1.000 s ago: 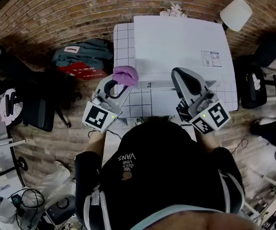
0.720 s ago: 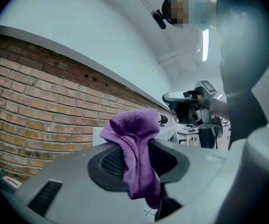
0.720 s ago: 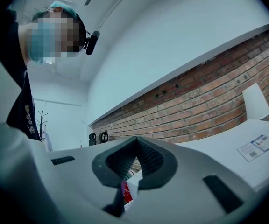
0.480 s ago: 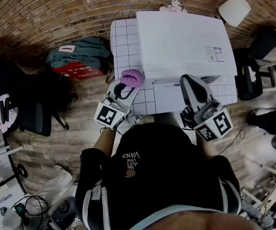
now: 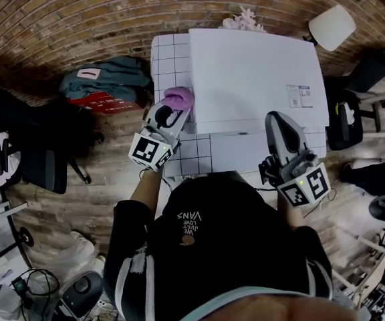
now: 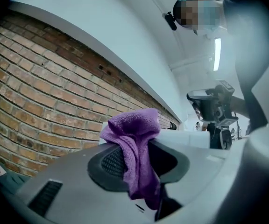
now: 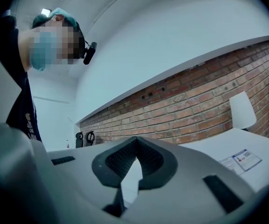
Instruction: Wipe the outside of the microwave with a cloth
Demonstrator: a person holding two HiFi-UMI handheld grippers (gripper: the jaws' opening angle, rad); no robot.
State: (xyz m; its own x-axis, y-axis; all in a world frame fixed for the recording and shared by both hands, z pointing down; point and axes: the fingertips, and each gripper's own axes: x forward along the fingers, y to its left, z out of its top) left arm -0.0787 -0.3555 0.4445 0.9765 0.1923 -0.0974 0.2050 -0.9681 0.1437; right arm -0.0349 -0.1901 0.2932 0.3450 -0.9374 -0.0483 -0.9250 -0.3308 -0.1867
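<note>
Left gripper [image 5: 171,112] at the microwave's [image 5: 256,79] left wall, close to its front corner. The jaws are clamped on a purple cloth [image 5: 178,99], which bunches above the tips and hangs in a fold between the pads. Whether the cloth is actually pressed against the wall cannot be told from any view.

Right gripper [image 5: 277,120] before the microwave's front face, toward its right end. Its tips meet and nothing is held between them.

The microwave stands on a tiled table [image 5: 169,52].

Judged step: wiping the left wall. To do it well:
- Lead with the bunched wad, so that fabric rather than the jaw tips meets the panel.
- Keep the grip firm, since only a narrow fold is pinched and drag could pull it free.
- Work in overlapping strokes from the front corner toward the rear, with light, even pressure.
- The idle right gripper could rest against the front or top to keep the microwave from sliding away from the push.
</note>
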